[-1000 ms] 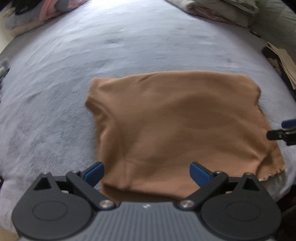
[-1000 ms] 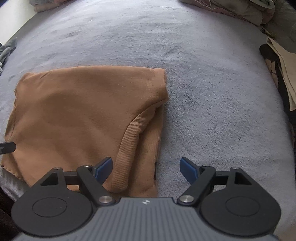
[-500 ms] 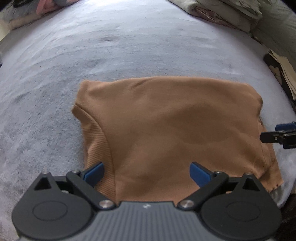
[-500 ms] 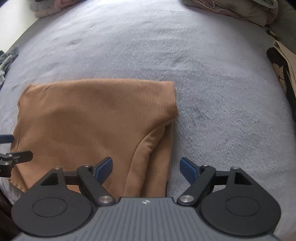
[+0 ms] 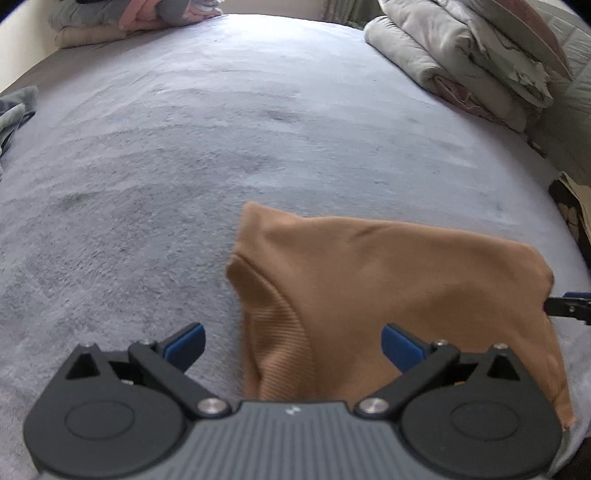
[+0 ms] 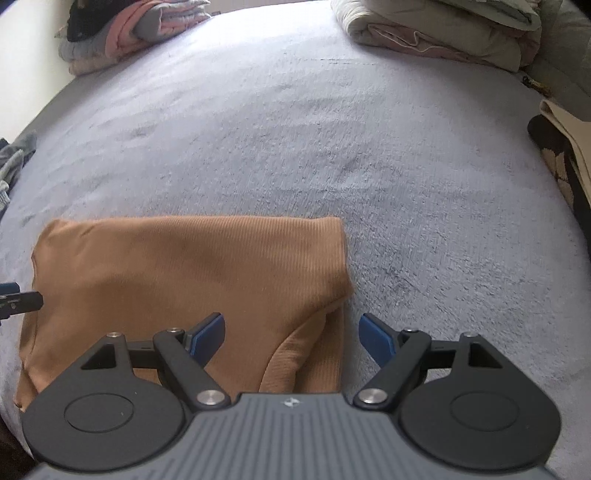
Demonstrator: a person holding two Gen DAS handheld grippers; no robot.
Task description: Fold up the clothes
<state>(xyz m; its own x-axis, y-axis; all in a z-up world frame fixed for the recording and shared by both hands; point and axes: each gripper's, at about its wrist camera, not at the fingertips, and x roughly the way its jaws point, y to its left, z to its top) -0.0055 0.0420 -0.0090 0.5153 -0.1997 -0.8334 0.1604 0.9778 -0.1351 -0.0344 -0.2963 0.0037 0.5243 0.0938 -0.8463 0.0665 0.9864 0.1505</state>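
A wide bed covered in a pale grey plush blanket (image 5: 184,155) fills both views, with a broad bare stretch running from the middle to the far edge. Along that far edge sit a pile of grey and pink folded clothes (image 6: 129,33) at the left corner and a stack of pale grey and pink folded bedding (image 5: 461,62) at the right corner; a beige and dark patterned cloth (image 6: 565,147) lies at the right edge. The folded tan ribbed-knit garment (image 6: 184,273) lies flat on the blanket near the near edge of the bed, its ribbed band curving along each short side. The left gripper (image 5: 291,341) hovers over the garment's left edge, its blue-padded jaws spread wide, one pad over blanket and one over cloth, pinching nothing. The right gripper (image 6: 291,338) hovers over the garment's right edge, jaws likewise spread wide and holding nothing.
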